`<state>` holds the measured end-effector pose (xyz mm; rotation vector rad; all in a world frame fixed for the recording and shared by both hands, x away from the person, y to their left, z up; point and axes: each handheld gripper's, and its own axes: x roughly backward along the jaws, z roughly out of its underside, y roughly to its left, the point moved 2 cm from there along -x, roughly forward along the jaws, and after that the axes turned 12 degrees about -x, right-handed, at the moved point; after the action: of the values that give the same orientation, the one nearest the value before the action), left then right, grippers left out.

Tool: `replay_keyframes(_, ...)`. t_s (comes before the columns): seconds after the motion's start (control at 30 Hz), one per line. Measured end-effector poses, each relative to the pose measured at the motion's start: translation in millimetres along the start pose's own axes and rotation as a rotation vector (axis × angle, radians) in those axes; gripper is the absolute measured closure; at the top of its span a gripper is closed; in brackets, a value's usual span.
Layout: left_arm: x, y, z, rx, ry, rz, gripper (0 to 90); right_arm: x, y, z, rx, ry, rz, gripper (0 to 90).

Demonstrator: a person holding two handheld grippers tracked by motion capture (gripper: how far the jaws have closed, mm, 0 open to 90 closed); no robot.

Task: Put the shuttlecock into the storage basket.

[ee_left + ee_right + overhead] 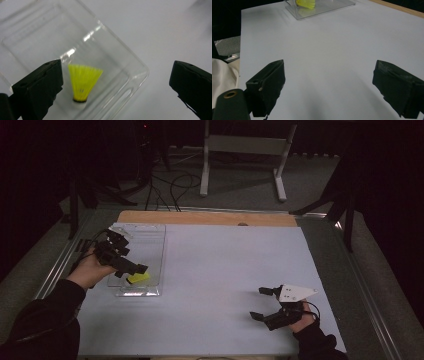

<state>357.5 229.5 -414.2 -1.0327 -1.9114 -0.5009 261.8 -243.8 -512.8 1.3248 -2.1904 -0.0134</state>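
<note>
A yellow shuttlecock [138, 278] [83, 82] lies on its side in the near end of a clear plastic tray [150, 240] [120, 62] at the table's left. My left gripper [131, 260] [116, 87] hovers over that end of the tray, open wide, with the shuttlecock close to its left jaw and untouched. My right gripper [258, 303] [332, 87] rests low over the white table surface [225, 265] at the near right, open with nothing between its jaws. In the right gripper view the shuttlecock [305, 3] and tray [324, 8] sit far off at the top.
A bare wooden strip [210, 218] runs along the table's far edge. Metal rails [370, 290] border both sides. Beyond the table stand a white frame [245, 145] and floor cables [172, 185]. A white cloth [222, 77] shows at the left of the right gripper view.
</note>
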Motion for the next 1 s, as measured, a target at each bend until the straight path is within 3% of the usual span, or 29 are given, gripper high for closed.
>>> replay_keyframes(0.13,-4.9,-9.6,-7.2,-0.052,-0.029,0.004,0.1,-0.4,-0.1,0.1,-0.002,-0.001,-0.004,11.0)
replay_keyframes(0.27,-9.6,-21.7,-16.2,-0.092,-0.095,0.004,0.1,-0.6,-0.1,0.6,0.001,0.001,-0.003,11.0)
replay_keyframes(0.6,-30.4,-50.8,-29.8,-0.178,-0.200,0.058,0.1,0.6,0.5,-0.2,0.007,-0.006,-0.004,11.0)
replay_keyframes(1.0,-53.1,-80.3,-41.1,-0.249,-0.239,0.142,0.1,1.6,-0.4,0.6,0.005,-0.005,-0.001,11.0)
